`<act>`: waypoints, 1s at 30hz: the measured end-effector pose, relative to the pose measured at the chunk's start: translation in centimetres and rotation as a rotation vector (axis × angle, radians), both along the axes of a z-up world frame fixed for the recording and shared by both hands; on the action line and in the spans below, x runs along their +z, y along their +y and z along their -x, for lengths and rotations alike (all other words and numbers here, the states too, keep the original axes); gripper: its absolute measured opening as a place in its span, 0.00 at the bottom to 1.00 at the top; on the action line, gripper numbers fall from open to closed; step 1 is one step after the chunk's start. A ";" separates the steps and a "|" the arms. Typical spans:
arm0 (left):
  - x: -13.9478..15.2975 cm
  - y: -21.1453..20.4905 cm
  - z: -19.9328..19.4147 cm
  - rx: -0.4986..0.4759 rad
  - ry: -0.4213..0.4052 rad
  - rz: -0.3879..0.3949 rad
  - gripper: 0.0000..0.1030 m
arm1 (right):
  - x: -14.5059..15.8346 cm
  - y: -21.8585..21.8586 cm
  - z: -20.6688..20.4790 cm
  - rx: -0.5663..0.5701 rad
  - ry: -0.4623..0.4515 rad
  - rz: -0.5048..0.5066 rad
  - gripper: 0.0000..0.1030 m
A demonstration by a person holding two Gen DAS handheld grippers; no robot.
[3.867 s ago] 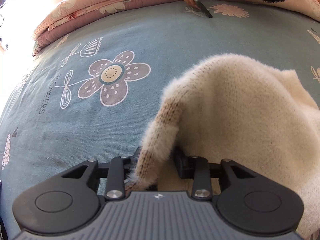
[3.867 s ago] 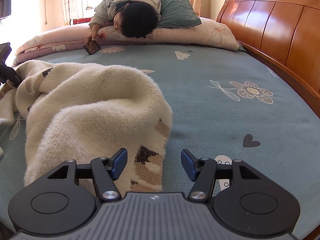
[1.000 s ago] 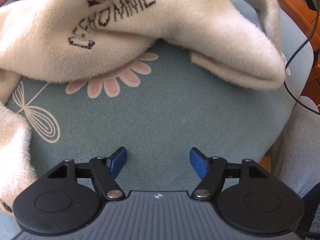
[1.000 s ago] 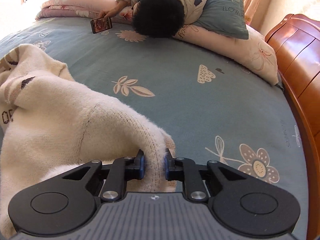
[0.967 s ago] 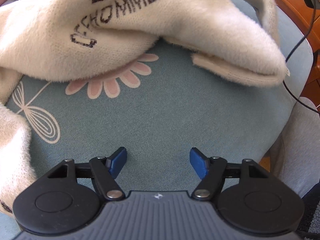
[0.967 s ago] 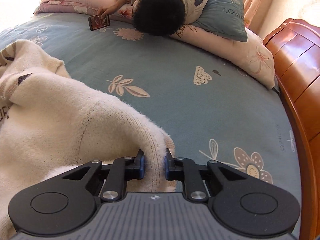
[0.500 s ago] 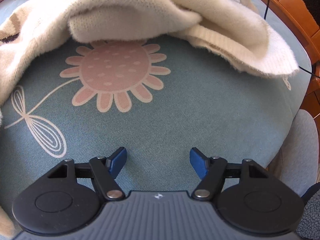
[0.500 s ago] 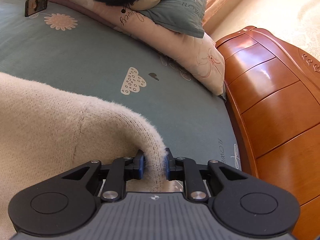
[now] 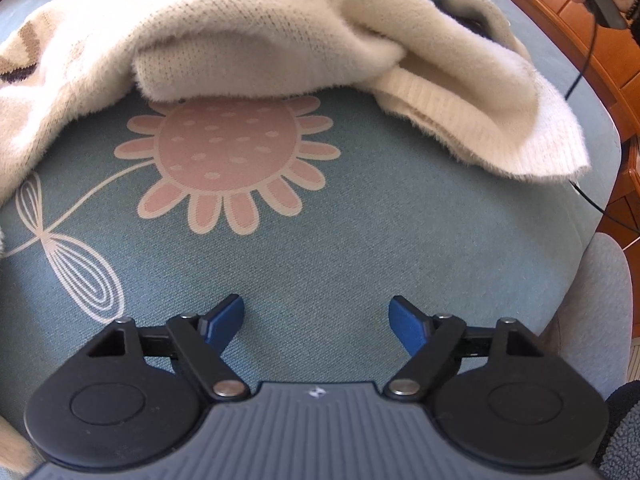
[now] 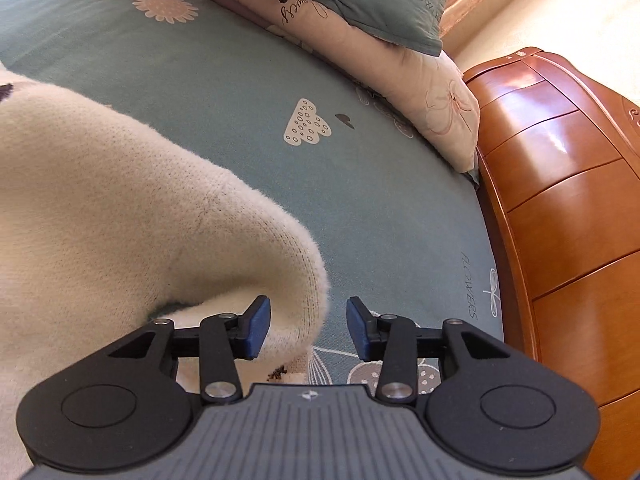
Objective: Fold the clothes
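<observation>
Both views are bright with daylight; a glare streak shines on the wooden headboard (image 10: 560,144) at the right of the right wrist view, and its upper right corner is washed out. Fisheye distortion bows the bed (image 9: 360,240) toward the edges, and the sweater (image 9: 260,36) looks slightly soft at the top of the left wrist view, casting a soft shadow beneath.

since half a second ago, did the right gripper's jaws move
Yes. The right gripper had its jaws pinched on the sweater; now they stand apart, the fold loose between them over the blue sheet.
</observation>
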State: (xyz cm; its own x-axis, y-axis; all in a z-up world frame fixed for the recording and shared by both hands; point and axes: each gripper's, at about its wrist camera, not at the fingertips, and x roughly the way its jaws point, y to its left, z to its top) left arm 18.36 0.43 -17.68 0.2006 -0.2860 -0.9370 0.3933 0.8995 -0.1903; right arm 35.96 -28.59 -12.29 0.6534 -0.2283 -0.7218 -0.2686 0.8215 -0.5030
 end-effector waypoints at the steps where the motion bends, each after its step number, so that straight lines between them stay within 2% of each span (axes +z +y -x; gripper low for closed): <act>1: -0.4 -0.4 -0.3 0.004 0.001 -0.008 0.77 | 0.8 0.1 1.0 0.016 0.011 -0.021 0.46; 8: 0.2 -2.0 0.6 0.049 -0.008 -0.080 0.77 | 5.5 2.4 8.8 0.133 0.025 -0.094 0.47; 13: 2.2 -3.0 2.8 0.055 -0.047 -0.025 0.77 | 7.5 4.3 14.0 0.193 0.018 -0.154 0.50; 16: 2.9 -3.8 3.8 0.053 -0.053 -0.037 0.77 | 8.7 5.4 17.2 0.229 0.014 -0.190 0.50; 22: 3.9 -3.4 6.5 0.067 -0.074 -0.032 0.77 | 7.5 9.5 22.6 0.335 0.050 -0.228 0.50; 26: 4.1 -2.0 7.6 0.103 -0.091 -0.041 0.77 | 5.7 11.7 25.2 0.364 0.087 -0.345 0.54; 30: 5.1 0.4 8.0 0.147 -0.127 -0.088 0.77 | 3.1 13.1 26.4 0.304 0.148 -0.498 0.54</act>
